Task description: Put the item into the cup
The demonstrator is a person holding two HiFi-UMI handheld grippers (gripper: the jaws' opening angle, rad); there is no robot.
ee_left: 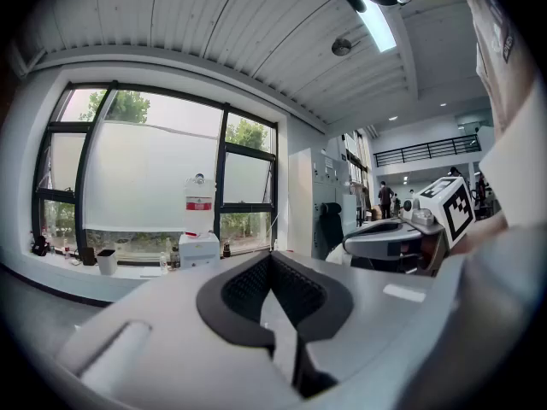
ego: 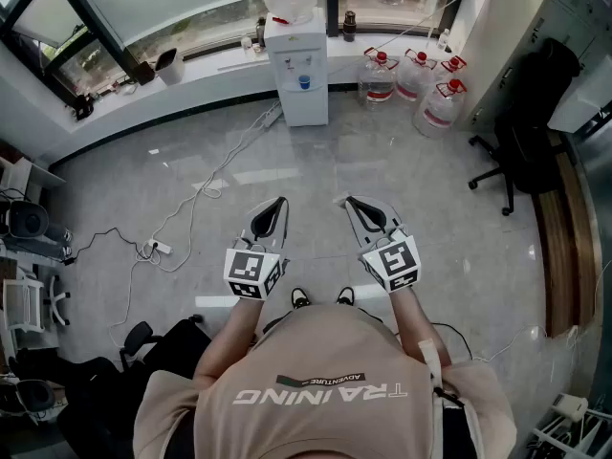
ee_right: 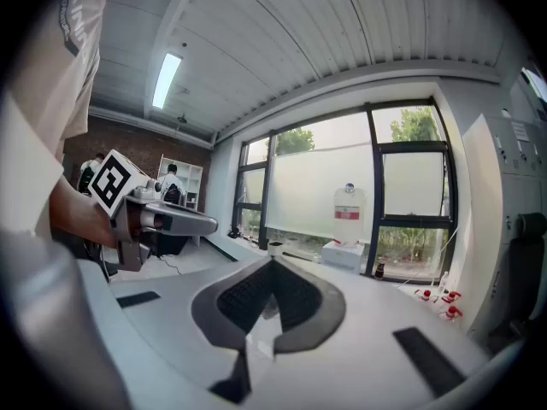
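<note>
No cup or item for it shows in any view. A person stands on a grey tiled floor and holds both grippers out at waist height. My left gripper is shut, its black-padded jaws meeting at the tips with nothing between them. A short way to its right, my right gripper is likewise shut and holds nothing. Each gripper view shows the other gripper beside it: the right gripper and the left gripper. Both point toward the window wall.
A white water dispenser stands ahead under the windows. Several water jugs sit to its right. A black office chair is at the right. Cables and a power strip lie on the floor at the left.
</note>
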